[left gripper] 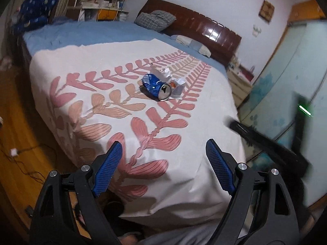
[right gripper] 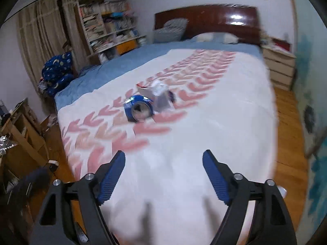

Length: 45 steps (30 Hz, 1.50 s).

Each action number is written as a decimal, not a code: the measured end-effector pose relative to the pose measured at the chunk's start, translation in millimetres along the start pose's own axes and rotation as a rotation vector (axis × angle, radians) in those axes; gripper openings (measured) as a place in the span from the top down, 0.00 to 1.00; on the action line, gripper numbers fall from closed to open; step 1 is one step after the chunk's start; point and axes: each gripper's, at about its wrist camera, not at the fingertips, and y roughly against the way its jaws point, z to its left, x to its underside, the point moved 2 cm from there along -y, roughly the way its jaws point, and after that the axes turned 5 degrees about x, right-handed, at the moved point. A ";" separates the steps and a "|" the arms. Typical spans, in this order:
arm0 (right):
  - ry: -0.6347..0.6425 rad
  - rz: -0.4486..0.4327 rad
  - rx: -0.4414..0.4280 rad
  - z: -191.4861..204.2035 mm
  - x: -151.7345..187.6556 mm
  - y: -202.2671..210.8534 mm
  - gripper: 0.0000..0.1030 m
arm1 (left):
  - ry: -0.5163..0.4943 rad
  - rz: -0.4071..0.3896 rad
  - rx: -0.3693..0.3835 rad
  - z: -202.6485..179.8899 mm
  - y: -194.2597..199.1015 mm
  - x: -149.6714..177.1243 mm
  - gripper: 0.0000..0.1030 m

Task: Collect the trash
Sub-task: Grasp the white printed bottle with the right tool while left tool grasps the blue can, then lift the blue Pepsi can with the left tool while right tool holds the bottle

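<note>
With both grippers' fingers released and empty, crushed can could be nudged away across the soft bed.

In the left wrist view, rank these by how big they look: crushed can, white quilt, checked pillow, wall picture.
Largest to smallest, as they appear:
1. white quilt
2. checked pillow
3. crushed can
4. wall picture
The pillow lies farther from the camera than the can, so its true lead is likely greater.

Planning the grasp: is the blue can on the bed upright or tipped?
Tipped. The can lies on its side on the bedspread, crushed, its round end facing the camera.
</note>
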 end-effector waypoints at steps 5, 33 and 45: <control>-0.058 0.077 0.093 14.4 -66.9 -128.1 0.26 | 0.046 0.022 0.049 1.9 -7.3 -2.8 0.19; -0.308 -0.130 -0.012 -80.4 75.1 31.3 0.46 | -0.044 0.088 -0.016 7.0 -177.1 -104.9 0.15; -0.271 -0.091 -0.098 -67.4 89.8 62.2 0.46 | 0.112 0.237 -0.099 32.7 -279.5 -112.1 0.15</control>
